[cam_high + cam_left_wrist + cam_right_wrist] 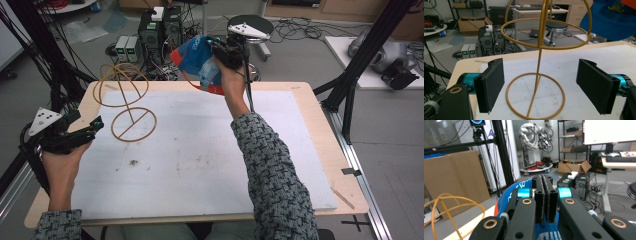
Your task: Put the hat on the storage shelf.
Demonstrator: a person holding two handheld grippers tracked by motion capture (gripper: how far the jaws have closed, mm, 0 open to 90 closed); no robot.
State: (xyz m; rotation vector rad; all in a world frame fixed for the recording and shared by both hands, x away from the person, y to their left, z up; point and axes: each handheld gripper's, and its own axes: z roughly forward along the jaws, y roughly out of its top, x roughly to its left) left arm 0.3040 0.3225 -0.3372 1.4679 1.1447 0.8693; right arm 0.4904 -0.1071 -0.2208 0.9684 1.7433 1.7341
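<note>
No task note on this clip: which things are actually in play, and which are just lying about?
In play:
- blue snack bag, pinched in the right claw, held up over the table's far edge
- gold wire stand, upright on the white mat, the open left claw facing it

Lying about:
- wooden stick at the table's right edge
- stool, computer towers on the floor

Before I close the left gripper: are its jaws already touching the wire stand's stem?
No. In the left gripper view the pads stand wide apart, with the gold wire stand upright between them, untouched.
</note>
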